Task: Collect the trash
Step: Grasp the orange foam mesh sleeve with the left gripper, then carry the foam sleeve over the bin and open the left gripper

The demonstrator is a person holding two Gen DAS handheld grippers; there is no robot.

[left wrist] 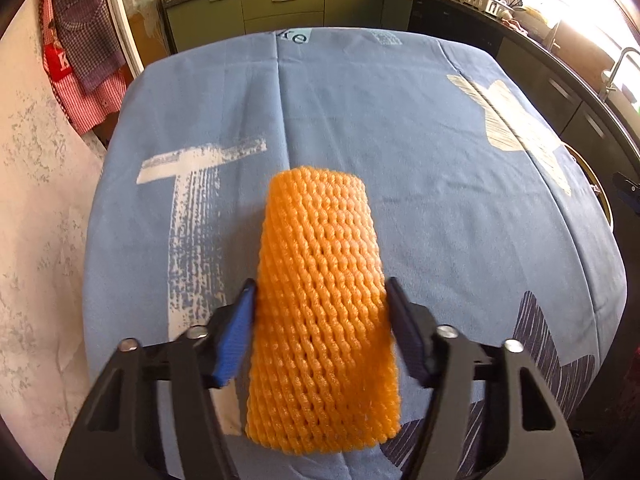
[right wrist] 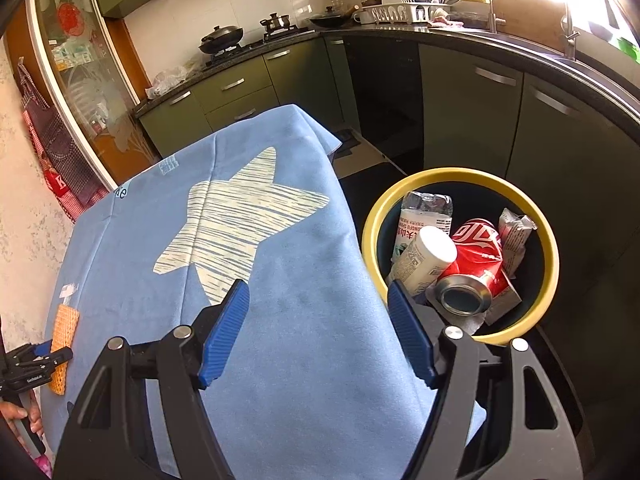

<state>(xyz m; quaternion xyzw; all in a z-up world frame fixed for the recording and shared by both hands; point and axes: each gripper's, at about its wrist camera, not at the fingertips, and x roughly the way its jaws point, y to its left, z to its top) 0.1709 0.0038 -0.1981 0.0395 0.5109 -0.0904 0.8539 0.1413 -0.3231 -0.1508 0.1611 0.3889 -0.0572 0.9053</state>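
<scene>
Orange foam net [left wrist: 320, 312] lies flat on blue cloth [left wrist: 400, 120], straddled lengthwise by left gripper [left wrist: 320, 296]; pads at its edges, grip unconfirmed. Right gripper [right wrist: 316, 300] held wide, empty, bin [right wrist: 548, 280] just right, kept reachable for drop-off.

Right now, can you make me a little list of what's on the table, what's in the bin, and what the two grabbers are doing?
table: covered by a blue cloth with a pale star print
on table: one orange foam mesh sleeve
left gripper: pads touch both sides of the sleeve
right gripper: open, holding nothing
bin: dark round bin with a yellow rim, beside the table
in bin: crushed red can, white plastic bottle, wrappers
</scene>
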